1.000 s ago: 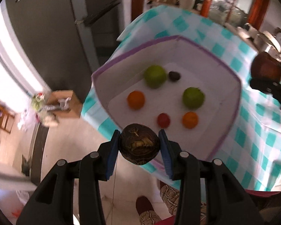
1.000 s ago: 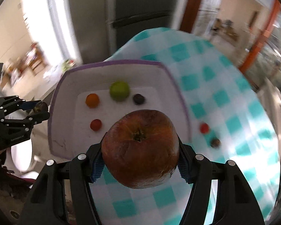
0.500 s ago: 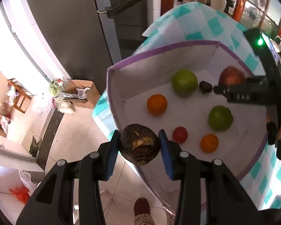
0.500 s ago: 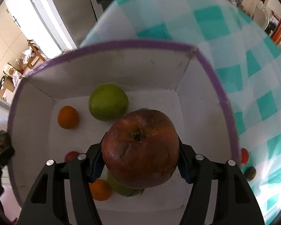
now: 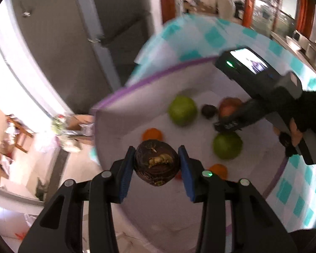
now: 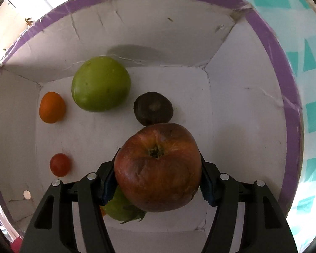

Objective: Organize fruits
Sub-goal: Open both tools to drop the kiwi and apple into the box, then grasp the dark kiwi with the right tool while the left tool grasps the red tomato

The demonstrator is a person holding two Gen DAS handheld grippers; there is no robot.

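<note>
My left gripper (image 5: 157, 164) is shut on a dark brown wrinkled fruit (image 5: 155, 162), held above the near wall of a white box with a purple rim (image 5: 158, 78). My right gripper (image 6: 158, 176) is shut on a large red apple (image 6: 158, 168), held low inside the box (image 6: 271, 48); it shows in the left wrist view (image 5: 229, 107) too. On the box floor lie a green fruit (image 6: 100, 86), an orange one (image 6: 52, 107), a small red one (image 6: 60, 164), a dark fruit (image 6: 153, 108) and another green fruit (image 6: 122, 208) under the apple.
The box stands on a table with a white and teal checked cloth (image 5: 305, 189). A grey fridge (image 5: 59, 33) stands behind the table's far edge. The floor (image 5: 78, 168) lies below to the left.
My right gripper has gone deeper into the box with the apple, close to the floor beside the dark fruit. My left gripper has moved over the box's near wall with the brown fruit.
</note>
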